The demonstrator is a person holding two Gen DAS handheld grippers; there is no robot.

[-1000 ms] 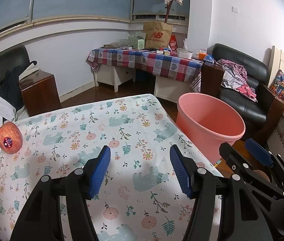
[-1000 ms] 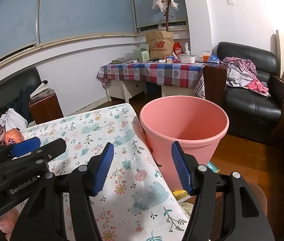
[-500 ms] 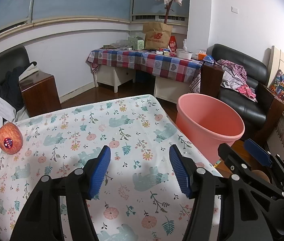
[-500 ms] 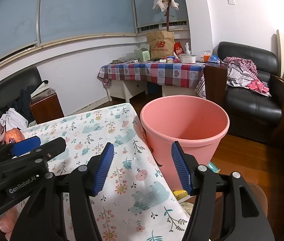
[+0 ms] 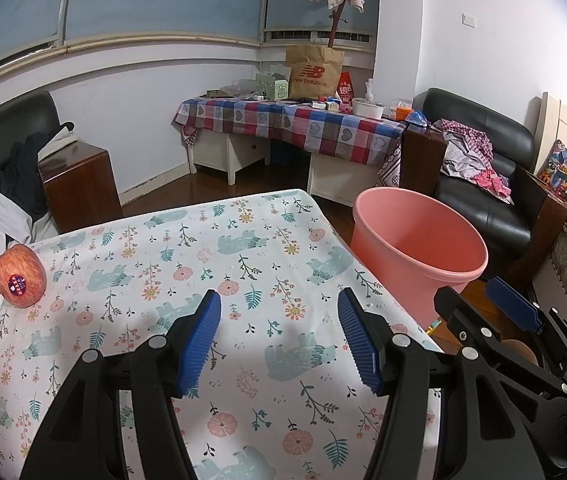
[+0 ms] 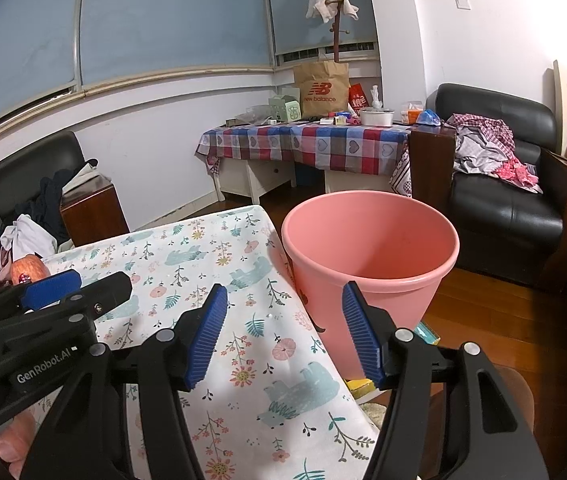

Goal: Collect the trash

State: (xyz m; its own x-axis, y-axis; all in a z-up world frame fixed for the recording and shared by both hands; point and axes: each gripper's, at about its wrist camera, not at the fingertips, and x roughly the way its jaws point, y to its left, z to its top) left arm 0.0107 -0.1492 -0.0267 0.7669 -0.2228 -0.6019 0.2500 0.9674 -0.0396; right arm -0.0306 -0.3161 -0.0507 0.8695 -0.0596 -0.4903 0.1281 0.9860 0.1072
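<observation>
While no trash is seen on the bear-print tablecloth (image 5: 243,248), the pink bucket (image 6: 371,264) is stood just beside the table's edge, likely placed so that waste can be dropped straight in. An apple (image 5: 20,278) is left at the cloth's far left corner. Both the left gripper (image 5: 279,336) and right gripper (image 6: 285,332) are held wide and empty above the cloth. Nothing is seen shifted from a second earlier.
</observation>
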